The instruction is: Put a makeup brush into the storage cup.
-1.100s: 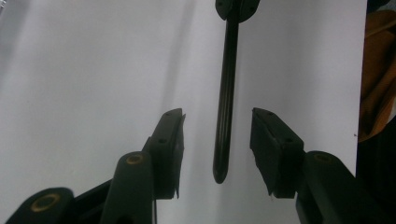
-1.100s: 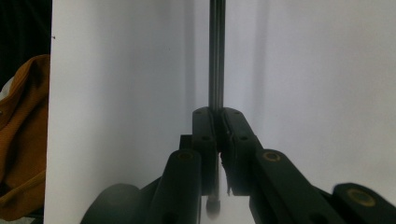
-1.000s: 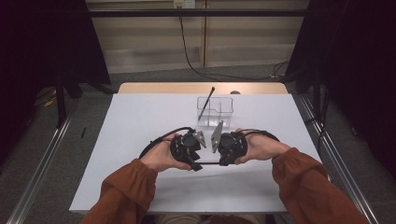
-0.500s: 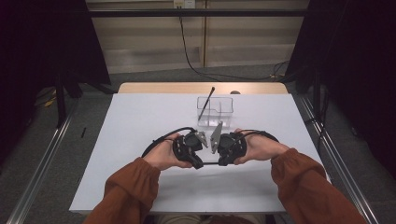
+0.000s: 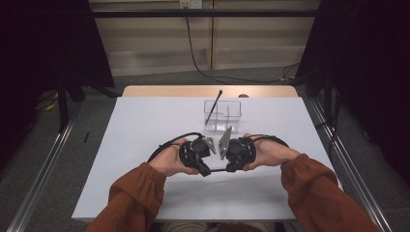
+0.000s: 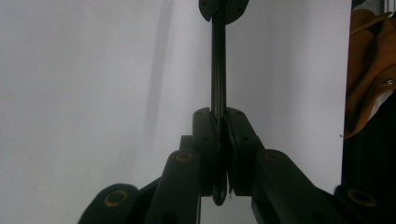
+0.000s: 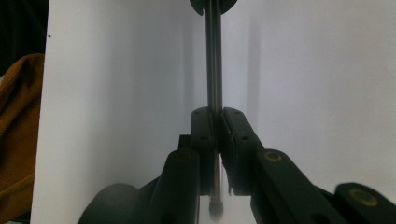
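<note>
I hold thin black rod (image 5: 218, 170) in both: left gripper (image 6: 219, 121) just clamped, right gripper (image 7: 215, 122) clamped | clear plastic organiser (image 5: 223, 115) (one pen inside) awaits it

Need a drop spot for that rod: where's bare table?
Bare: white table left of the clear plastic divided box, and the strip between forearms and near edge. Crowded: middle, where left gripper and right gripper clamp the thin dark rod.
</note>
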Tool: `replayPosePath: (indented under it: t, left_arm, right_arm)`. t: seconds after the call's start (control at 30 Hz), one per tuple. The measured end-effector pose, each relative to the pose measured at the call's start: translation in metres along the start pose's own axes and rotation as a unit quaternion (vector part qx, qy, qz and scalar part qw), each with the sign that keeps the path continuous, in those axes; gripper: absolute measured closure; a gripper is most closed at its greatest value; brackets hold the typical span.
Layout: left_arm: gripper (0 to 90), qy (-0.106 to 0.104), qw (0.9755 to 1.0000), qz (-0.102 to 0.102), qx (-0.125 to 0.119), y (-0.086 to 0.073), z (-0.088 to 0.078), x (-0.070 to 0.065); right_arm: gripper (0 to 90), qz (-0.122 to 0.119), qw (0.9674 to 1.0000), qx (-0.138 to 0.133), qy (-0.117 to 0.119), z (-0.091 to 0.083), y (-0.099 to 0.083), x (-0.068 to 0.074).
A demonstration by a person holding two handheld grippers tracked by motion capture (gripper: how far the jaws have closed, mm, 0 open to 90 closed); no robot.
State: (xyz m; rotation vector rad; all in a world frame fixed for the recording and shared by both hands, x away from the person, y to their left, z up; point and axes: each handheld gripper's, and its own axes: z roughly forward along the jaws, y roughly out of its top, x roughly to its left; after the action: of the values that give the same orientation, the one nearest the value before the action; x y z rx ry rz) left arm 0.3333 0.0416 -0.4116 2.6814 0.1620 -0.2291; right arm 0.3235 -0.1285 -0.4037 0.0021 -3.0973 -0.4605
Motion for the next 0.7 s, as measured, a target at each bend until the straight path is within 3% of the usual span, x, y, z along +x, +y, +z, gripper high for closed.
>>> replayPosePath:
  t: [0.27, 0.4, 0.7]
  left_arm:
    - [84.0, 0.005, 1.0, -0.006, -0.005, -0.002, -0.001, 0.0]
    - [84.0, 0.002, 1.0, -0.005, -0.007, -0.003, -0.002, 0.0]
    - [83.9, 0.003, 0.9999, -0.004, -0.009, -0.006, -0.004, 0.001]
  right_arm:
    - [74.0, 0.009, 0.9998, -0.019, 0.006, -0.003, -0.003, -0.001]
    - [63.2, 0.032, 0.9989, -0.031, 0.012, -0.004, -0.007, -0.001]
    - [37.5, 0.038, 0.9972, -0.064, 0.004, -0.005, -0.015, -0.002]
